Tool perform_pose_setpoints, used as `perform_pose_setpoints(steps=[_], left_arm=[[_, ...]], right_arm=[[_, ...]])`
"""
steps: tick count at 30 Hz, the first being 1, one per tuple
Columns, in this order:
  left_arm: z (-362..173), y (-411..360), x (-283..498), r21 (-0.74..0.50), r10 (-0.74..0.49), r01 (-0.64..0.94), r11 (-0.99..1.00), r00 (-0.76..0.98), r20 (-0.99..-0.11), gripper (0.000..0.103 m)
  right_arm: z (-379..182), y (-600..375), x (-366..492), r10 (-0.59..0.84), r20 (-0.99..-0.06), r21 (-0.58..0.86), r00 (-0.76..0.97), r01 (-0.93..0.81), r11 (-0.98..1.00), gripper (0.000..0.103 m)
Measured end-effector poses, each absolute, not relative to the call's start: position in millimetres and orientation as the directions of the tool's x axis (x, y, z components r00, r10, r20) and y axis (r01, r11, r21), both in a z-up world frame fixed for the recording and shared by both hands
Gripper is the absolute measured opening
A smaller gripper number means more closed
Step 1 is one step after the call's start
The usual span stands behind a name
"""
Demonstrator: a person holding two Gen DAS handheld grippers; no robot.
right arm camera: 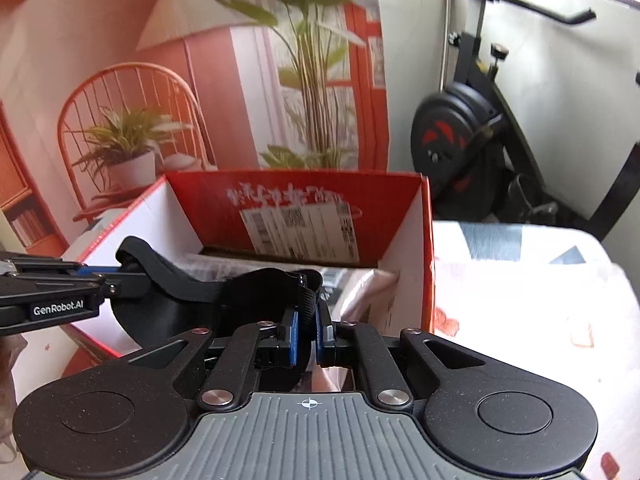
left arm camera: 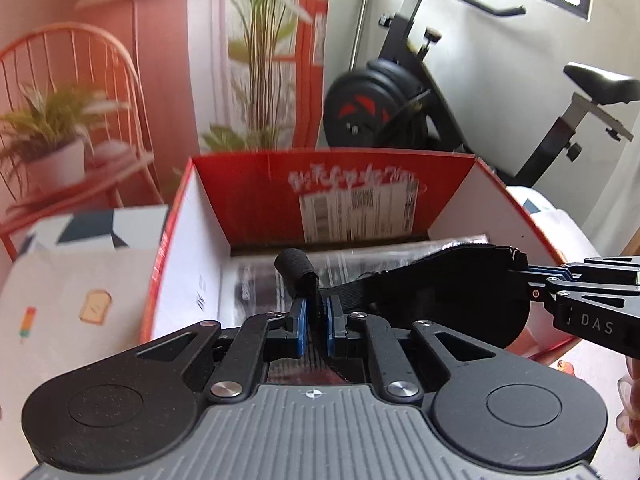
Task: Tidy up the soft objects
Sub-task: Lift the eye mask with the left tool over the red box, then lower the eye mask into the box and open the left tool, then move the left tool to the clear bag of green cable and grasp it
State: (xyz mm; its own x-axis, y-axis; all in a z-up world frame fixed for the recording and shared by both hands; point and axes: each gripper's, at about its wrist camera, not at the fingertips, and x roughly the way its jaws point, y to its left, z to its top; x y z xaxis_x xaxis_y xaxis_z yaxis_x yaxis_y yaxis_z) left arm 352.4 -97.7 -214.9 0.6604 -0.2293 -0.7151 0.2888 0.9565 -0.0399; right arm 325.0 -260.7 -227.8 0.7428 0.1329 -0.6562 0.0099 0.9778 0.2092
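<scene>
Black eye mask [left arm camera: 460, 280] stretched between both grippers, hanging over open red box [left arm camera: 256, 184]; left gripper [left arm camera: 314, 320] clamped on rolled strap end; right gripper [right arm camera: 306, 320] pinching mask's opposite edge; both angled down toward box; inside box, clear plastic-wrapped packets [left arm camera: 264, 280], possibly clothing, contents blurred; box sits on patterned sheet [right arm camera: 520, 288]; exercise bike [left arm camera: 400, 100] behind, partly cut off.
</scene>
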Motion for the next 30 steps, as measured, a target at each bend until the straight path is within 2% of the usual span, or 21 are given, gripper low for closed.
perform_pose_setpoints(steps=[11, 12, 14, 15, 16, 19, 25, 30], left_arm=[[-220.6, -96.3, 352.2, -0.024, -0.227, 0.309, 0.951, 0.641, -0.734, 0.012], [-218.7, -97.9, 351.7, -0.009, -0.216, 0.307, 0.952, 0.647, -0.731, 0.015], [-213.1, -96.5, 349.1, -0.004, -0.209, 0.301, 0.954, 0.654, -0.727, 0.04], [-209.5, -93.4, 346.3, -0.018, -0.221, 0.3, 0.954, 0.659, -0.719, 0.058], [-205.6, -90.7, 342.8, -0.028, -0.233, 0.303, 0.953, 0.668, -0.706, 0.064], [-194.1, -87.8, 330.5, -0.003, -0.234, 0.315, 0.949, 0.699, -0.675, 0.065], [-180.0, -78.3, 294.0, 0.01, -0.273, 0.363, 0.932, 0.72, -0.638, 0.066], [-178.5, -61.6, 256.7, -0.017, -0.309, 0.383, 0.924, 0.718, -0.623, 0.066]], right_arm=[[-236.7, -259.0, 324.0, 0.117, -0.679, 0.201, 0.724, 0.031, 0.979, 0.008], [-235.8, -257.7, 322.1, 0.106, -0.681, 0.19, 0.725, 0.035, 0.981, 0.01], [-233.6, -255.1, 317.1, 0.078, -0.682, 0.165, 0.727, 0.049, 0.985, 0.017], [-231.7, -253.9, 313.6, 0.057, -0.682, 0.151, 0.729, 0.064, 0.986, 0.022], [-229.4, -252.4, 309.1, 0.039, -0.679, 0.14, 0.733, 0.077, 0.987, 0.027], [-220.9, -247.2, 293.6, 0.026, -0.657, 0.127, 0.754, 0.077, 0.989, 0.036], [-205.0, -242.6, 258.1, 0.039, -0.603, 0.196, 0.797, 0.101, 0.975, 0.046], [-201.9, -227.1, 217.8, 0.062, -0.542, 0.248, 0.838, 0.089, 0.965, 0.046]])
